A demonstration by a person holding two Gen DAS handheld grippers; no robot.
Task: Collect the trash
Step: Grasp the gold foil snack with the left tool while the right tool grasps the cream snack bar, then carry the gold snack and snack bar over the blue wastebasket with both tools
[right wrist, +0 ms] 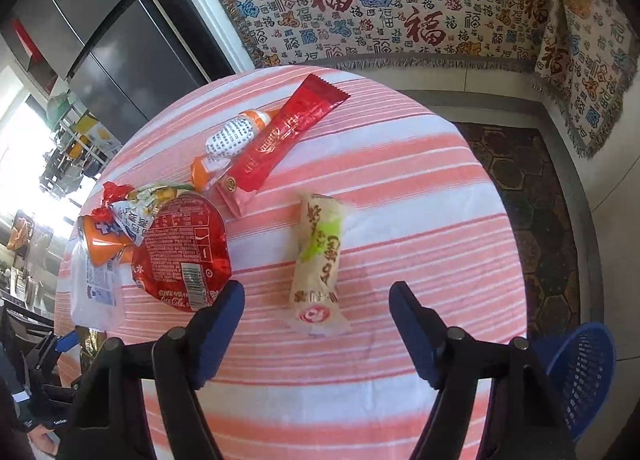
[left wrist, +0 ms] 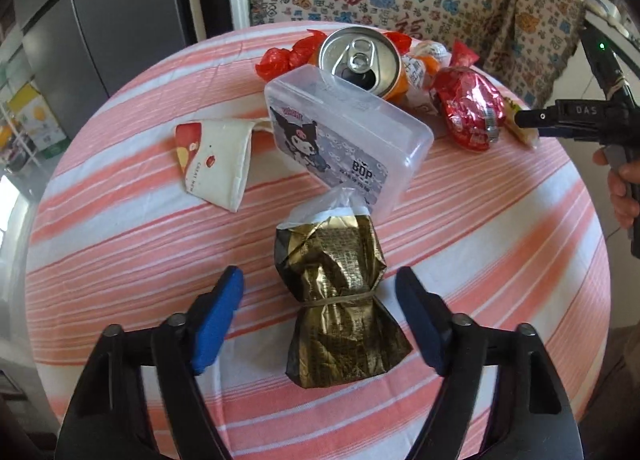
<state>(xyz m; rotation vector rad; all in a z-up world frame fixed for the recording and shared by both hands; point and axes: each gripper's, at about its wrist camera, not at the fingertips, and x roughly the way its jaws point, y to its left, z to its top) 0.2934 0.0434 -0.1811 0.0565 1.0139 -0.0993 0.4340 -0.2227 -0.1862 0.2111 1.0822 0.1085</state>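
Observation:
A round table with a pink-and-white striped cloth point(left wrist: 120, 244) carries trash. My left gripper point(left wrist: 320, 320) is open, its blue pads on either side of a gold foil bag point(left wrist: 340, 300) tied with a rubber band. Beyond it lie a clear plastic box point(left wrist: 344, 132), an orange can point(left wrist: 360, 56), a flattened paper cup point(left wrist: 216, 160) and a red foil wrapper point(left wrist: 468, 108). My right gripper point(right wrist: 316, 324) is open over a pale cream wrapper point(right wrist: 320, 256). A long red sachet point(right wrist: 280, 136) and the red foil wrapper point(right wrist: 184, 252) lie further off.
A blue mesh basket point(right wrist: 580, 376) stands on the floor at the table's right edge. A patterned blanket point(right wrist: 400, 0) covers seating behind the table. A dark fridge point(left wrist: 100, 40) stands at the left. The right hand-held tool point(left wrist: 592, 120) shows at the left view's right edge.

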